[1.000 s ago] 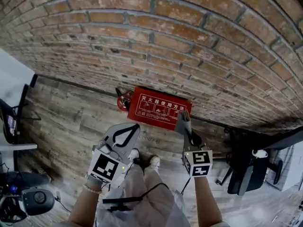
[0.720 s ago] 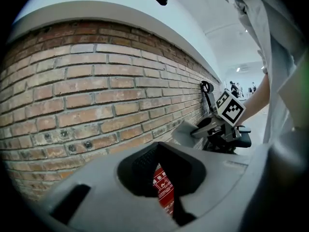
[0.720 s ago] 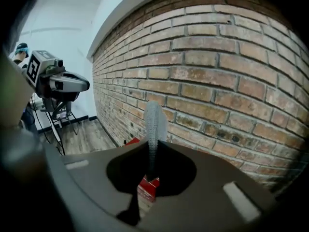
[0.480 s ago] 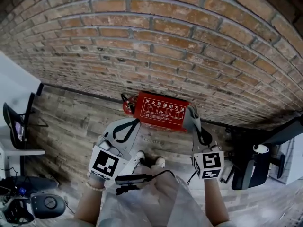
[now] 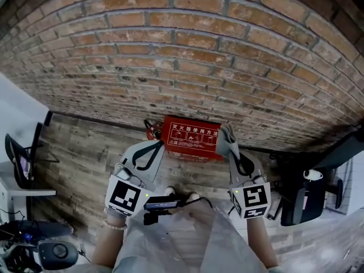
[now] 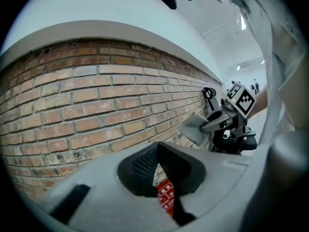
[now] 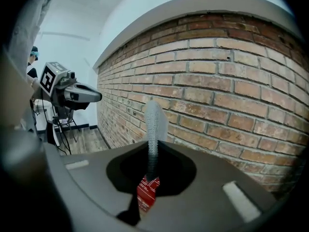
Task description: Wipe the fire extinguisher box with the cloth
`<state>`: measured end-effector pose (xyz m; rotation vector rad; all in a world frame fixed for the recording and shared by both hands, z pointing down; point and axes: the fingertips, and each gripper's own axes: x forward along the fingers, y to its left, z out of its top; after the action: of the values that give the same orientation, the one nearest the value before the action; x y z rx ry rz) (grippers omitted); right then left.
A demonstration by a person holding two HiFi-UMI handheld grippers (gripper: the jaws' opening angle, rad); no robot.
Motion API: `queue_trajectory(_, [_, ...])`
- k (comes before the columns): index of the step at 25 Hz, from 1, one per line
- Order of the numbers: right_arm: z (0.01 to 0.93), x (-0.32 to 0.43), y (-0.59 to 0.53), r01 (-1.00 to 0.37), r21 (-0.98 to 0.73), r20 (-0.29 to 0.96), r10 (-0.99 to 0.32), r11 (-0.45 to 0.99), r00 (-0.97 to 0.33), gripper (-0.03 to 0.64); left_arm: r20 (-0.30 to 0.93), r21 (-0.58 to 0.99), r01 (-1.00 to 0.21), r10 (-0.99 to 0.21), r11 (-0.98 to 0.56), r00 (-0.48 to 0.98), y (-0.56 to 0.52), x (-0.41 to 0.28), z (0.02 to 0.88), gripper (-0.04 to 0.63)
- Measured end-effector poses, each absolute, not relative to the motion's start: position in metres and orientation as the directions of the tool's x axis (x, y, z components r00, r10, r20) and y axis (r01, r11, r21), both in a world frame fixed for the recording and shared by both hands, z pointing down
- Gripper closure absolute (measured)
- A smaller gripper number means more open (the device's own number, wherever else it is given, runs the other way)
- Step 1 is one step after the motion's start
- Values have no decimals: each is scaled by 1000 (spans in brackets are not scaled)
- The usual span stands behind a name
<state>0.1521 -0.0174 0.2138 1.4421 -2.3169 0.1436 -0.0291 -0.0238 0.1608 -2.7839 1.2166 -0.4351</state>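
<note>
The red fire extinguisher box (image 5: 190, 137) stands on the wood floor against the brick wall, white print on its lid. My right gripper (image 5: 232, 154) is shut on a grey cloth (image 5: 226, 142), which hangs over the box's right end; whether it touches the box I cannot tell. In the right gripper view the cloth (image 7: 153, 124) stands up between the jaws, with the red box (image 7: 146, 193) below. My left gripper (image 5: 161, 145) hovers at the box's left front corner, shut on nothing. A sliver of the box (image 6: 165, 198) shows past its closed jaws.
A red extinguisher (image 5: 151, 129) sits at the box's left end. The brick wall (image 5: 187, 56) rises just behind. A black office chair (image 5: 301, 201) stands to the right, a dark chair and white desk (image 5: 17, 158) to the left, and dark equipment (image 5: 54, 255) at the lower left.
The view has tilted up, showing more wall. Both grippers have crept forward toward the box, and the cloth has shifted from the box's front right corner to its right end.
</note>
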Motion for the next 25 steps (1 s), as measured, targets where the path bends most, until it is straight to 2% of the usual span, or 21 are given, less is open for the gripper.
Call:
queue_trajectory(13, [196, 134, -13, -853, 150, 357, -832, 500, -425, 598, 205, -193, -703, -728, -685, 654, -23, -26, 150, 597])
queue_trajectory(25, [198, 137, -11, -861, 149, 364, -837, 486, -410, 598, 218, -191, -694, -720, -694, 659, -22, -25, 155, 597])
